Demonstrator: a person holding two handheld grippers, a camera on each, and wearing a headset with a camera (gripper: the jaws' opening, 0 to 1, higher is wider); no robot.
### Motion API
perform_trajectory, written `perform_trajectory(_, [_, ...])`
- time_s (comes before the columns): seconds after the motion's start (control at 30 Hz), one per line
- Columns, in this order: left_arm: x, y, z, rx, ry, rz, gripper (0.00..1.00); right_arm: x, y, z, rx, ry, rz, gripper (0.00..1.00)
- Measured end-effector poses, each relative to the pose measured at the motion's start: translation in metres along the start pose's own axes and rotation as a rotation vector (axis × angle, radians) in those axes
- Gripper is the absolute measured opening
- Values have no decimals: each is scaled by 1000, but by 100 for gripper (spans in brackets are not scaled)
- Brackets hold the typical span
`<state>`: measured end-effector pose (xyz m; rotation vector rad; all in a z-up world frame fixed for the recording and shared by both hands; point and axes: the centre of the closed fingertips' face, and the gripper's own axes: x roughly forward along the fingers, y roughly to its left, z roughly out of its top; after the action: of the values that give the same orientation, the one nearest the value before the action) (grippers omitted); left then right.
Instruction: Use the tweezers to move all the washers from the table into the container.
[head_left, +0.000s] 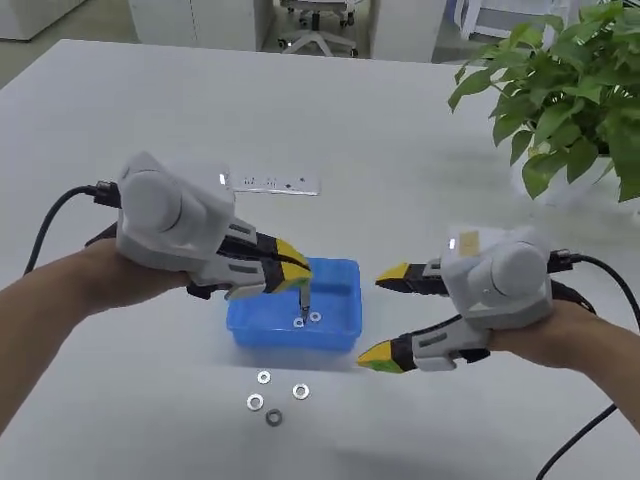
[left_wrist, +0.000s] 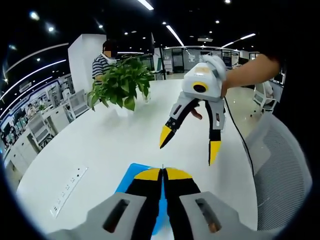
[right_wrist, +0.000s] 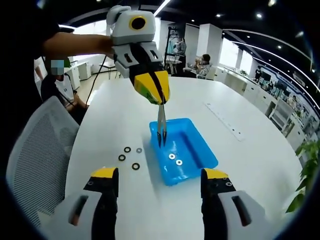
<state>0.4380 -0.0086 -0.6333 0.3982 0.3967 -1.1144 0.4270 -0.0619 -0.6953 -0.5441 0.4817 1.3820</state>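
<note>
My left gripper (head_left: 298, 272) is shut on slim metal tweezers (head_left: 303, 300), whose tips hang just above the floor of the blue container (head_left: 340, 335). Two washers (head_left: 315, 317) lie in the container beside those tips. Several more washers (head_left: 263, 377) lie on the white table in front of it. In the right gripper view the tweezers (right_wrist: 161, 125) point down from the left gripper (right_wrist: 157, 95) into the container (right_wrist: 200, 155), with the loose washers (right_wrist: 135, 166) to its left. My right gripper (head_left: 377, 318) stands open just right of the container, nothing between its jaws.
A potted green plant (head_left: 570, 90) stands at the table's far right. A white power strip (head_left: 270, 183) lies behind the container. An office chair (head_left: 315, 20) is beyond the far edge, and a mesh chair (right_wrist: 40, 150) sits by the near side.
</note>
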Motion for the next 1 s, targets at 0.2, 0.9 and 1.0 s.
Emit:
perform_trajectory(0.2, [-4,-5,3,-2,-3,0,5,-3,10,-3,14,-17,-4,81])
perform_trajectory(0.9, [-5,-37,-9,-7,8,-50,5,-4,35,-15,89,-21,-3,100])
perform_trajectory(1.0, [-3,-39,-12,-12,7,-55,5,-4,38,-17,92,-17,-3,100])
